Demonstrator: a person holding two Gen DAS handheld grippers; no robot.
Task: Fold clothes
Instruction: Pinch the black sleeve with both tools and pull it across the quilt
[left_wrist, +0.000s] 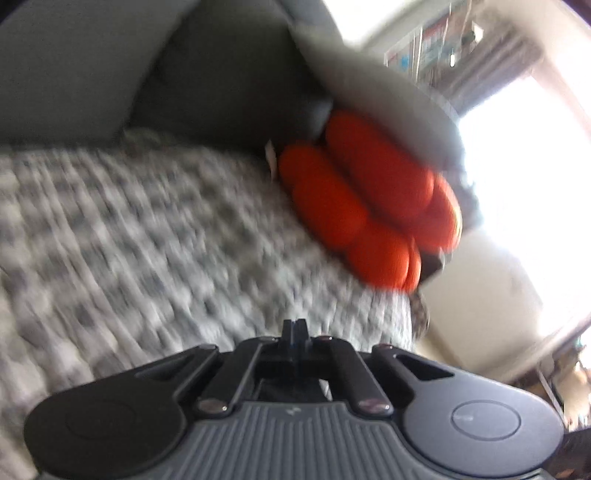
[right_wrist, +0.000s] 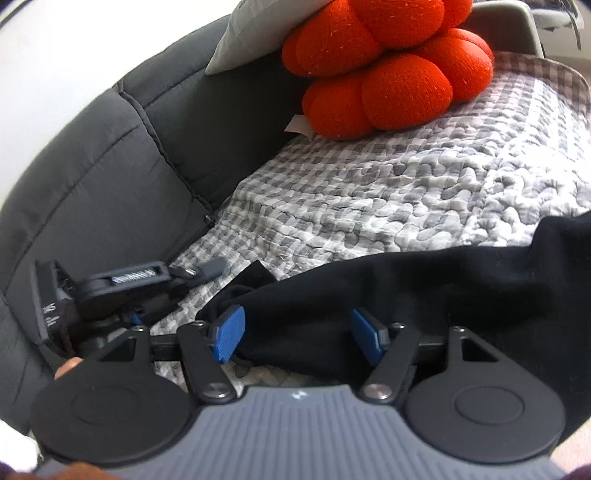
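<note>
- the right wrist view is sharp; the right tool stands released, its two blue pads wide apart, and a black garment lies between and beyond them on a grey checked quilt.
- the garment spreads from between the pads out to the right of the right tool, where it rises in a dark fold at the frame edge; a narrow corner of it pokes up ahead of the left pad.
- only this view shows the garment in full. in the left wrist view just a sliver of dark cloth seems to sit under the linkage, too small to be sure of.
- to the left of the right tool, the left tool lies low over the quilt, seen from the side; whether its fingers are together cannot be told from here.
- the left wrist view is blurred. there the left tool has its fingers clenched together into one narrow dark tip, with nothing clearly between them.
- ahead of the left tool lies the quilt, and ahead to its right an orange knot cushion under a pale grey pillow.
- the right view shows the same cushion far ahead, resting on the quilt against the dark grey sofa back, with the pillow behind it.
- a bright window shows only in the left view, to the right of the tool.
</note>
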